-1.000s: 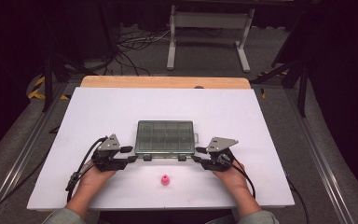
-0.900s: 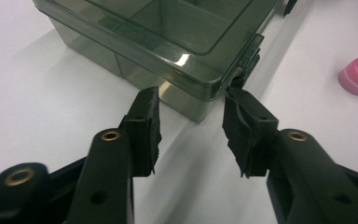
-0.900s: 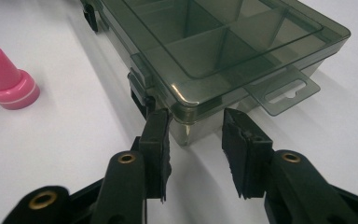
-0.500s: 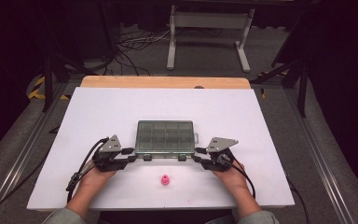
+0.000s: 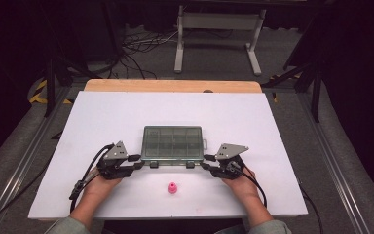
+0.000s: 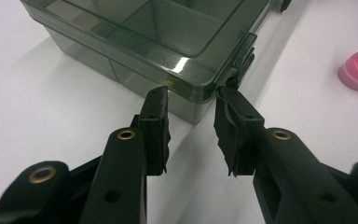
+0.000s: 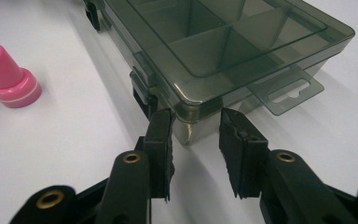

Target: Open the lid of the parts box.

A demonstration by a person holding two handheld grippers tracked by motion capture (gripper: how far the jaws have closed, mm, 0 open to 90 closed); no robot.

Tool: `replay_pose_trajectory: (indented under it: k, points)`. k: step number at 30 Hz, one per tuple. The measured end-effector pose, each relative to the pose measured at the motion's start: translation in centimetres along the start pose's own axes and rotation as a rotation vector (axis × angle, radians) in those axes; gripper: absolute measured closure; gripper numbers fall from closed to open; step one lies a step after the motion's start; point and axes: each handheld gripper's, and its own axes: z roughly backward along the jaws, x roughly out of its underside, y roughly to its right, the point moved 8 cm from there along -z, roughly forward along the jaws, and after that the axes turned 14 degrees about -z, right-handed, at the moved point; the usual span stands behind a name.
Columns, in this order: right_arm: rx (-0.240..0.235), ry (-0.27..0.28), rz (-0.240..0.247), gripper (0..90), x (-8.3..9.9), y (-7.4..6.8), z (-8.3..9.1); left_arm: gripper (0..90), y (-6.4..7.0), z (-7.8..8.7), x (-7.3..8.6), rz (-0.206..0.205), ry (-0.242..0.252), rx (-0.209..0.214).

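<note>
White table (image 5: 102, 122) spans the frame's middle; the smoky box (image 5: 172, 143) sits at its centre, lid shut. Left gripper (image 5: 139, 162) and right gripper (image 5: 205, 162) each flank a near corner, jaws narrowly parted, holding nothing. Pink peg (image 5: 173, 187) stands lower centre.

Bright overhead light, dark surroundings, soft focus

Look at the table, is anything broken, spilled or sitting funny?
Nothing stands out. The clear box sits flat and square on the white table, lid down, with no cracks showing. The pink piece stands upright in front of it. The left gripper and right gripper wait open at its front corners.
</note>
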Motion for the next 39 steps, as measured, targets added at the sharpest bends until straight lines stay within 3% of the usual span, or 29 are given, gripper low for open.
replay_pose_trajectory:
  k: [17, 30, 39]
  points:
    - [-0.016, 0.047, -0.012, 71.5, -0.5, 0.0, 0.6, 67.9, -0.1, 0.5, -0.2, 0.006, 0.024, -0.006]
    - [-0.049, 0.117, -0.038, 78.2, -1.2, -0.2, 1.2, 83.7, -0.1, 1.1, -1.0, 0.033, 0.117, 0.014]
    - [-0.059, 0.159, -0.048, 84.0, -1.7, -0.3, 1.3, 87.6, -0.4, 1.2, -1.5, 0.053, 0.185, -0.008]
